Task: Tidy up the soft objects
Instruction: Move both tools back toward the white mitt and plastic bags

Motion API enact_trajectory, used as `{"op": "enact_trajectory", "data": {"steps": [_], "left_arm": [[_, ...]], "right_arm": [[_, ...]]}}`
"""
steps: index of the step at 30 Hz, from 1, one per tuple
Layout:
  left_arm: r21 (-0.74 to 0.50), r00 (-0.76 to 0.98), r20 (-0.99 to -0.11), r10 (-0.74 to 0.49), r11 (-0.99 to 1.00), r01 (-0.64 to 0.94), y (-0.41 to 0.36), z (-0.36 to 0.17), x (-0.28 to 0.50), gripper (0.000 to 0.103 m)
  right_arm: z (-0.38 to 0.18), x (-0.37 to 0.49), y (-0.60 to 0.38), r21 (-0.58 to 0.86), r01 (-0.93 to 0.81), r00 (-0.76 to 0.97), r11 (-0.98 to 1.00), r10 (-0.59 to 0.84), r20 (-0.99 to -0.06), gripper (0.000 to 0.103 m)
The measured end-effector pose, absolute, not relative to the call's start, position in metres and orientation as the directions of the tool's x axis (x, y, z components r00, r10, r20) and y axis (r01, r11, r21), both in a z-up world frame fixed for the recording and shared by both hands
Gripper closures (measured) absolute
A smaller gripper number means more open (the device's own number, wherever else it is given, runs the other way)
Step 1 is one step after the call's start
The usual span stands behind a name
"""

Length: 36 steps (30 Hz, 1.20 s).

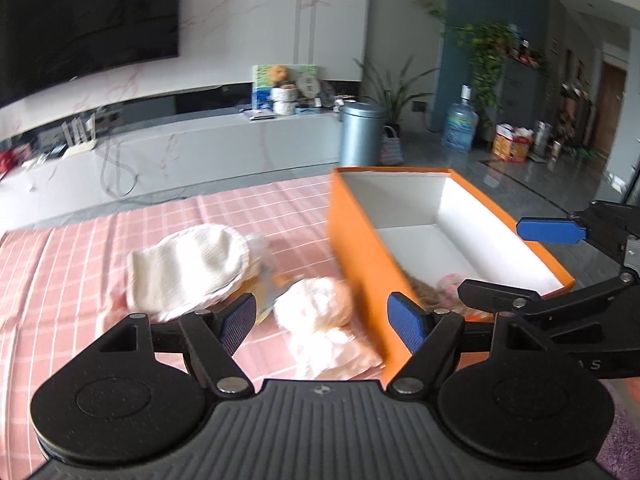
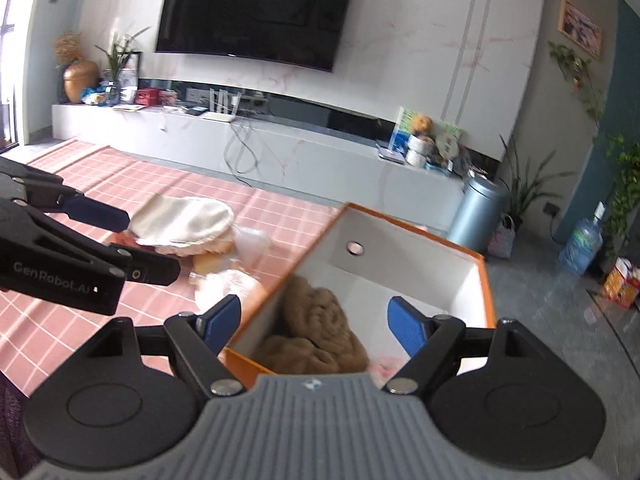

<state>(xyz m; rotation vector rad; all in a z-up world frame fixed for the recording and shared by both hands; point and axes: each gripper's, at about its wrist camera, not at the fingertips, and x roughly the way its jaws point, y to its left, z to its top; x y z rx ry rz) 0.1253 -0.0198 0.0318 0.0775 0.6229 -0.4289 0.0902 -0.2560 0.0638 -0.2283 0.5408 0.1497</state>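
Note:
An orange box [image 1: 360, 248] with a white inside stands on the pink checked cloth [image 1: 80, 264]; it also shows in the right wrist view [image 2: 486, 280]. A brown knitted soft thing [image 2: 320, 332] and a pink one [image 2: 384, 364] lie in its near end. Left of the box lie a cream sock [image 1: 188, 264], a white and peach soft ball [image 1: 316, 304] and crumpled clear wrap [image 1: 332, 352]. My left gripper [image 1: 324, 322] is open, empty, above the ball. My right gripper [image 2: 314, 320] is open, empty, over the box's near end.
A long white TV bench [image 1: 200, 148] with a television [image 2: 256, 12] above runs behind the cloth. A grey bin [image 1: 362, 132], a water bottle [image 1: 460, 124], potted plants and bags stand on the floor at the right.

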Motion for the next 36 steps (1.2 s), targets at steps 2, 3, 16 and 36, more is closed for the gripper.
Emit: {"op": "enact_trajectory", "data": {"steps": [2, 3, 16, 36], "left_arm": [[-0.075, 0.730, -0.584, -0.356, 0.918, 0.389, -0.008, 0.028, 0.124, 0.015], [-0.083, 0.730, -0.586, -0.353, 0.922, 0.379, -0.003, 0.026, 0.123, 0.015], [-0.136, 0.715, -0.621, -0.320, 0.943, 0.303, 0.046, -0.001, 0.127, 0.019], [-0.087, 0.681, -0.656, -0.326, 0.928, 0.361, 0.059, -0.018, 0.166, 0.021]], "right_arm": [[0.063, 0.091, -0.246, -0.177, -0.229, 0.849, 0.957, 0.108, -0.518, 0.024], [0.063, 0.091, -0.241, -0.179, -0.243, 0.849, 0.953, 0.120, -0.514, 0.024], [0.049, 0.108, -0.179, -0.333, -0.401, 0.834, 0.854, 0.189, -0.518, 0.025], [0.023, 0.204, -0.151, -0.295, -0.614, 0.610, 0.732, 0.203, -0.766, 0.030]]}}
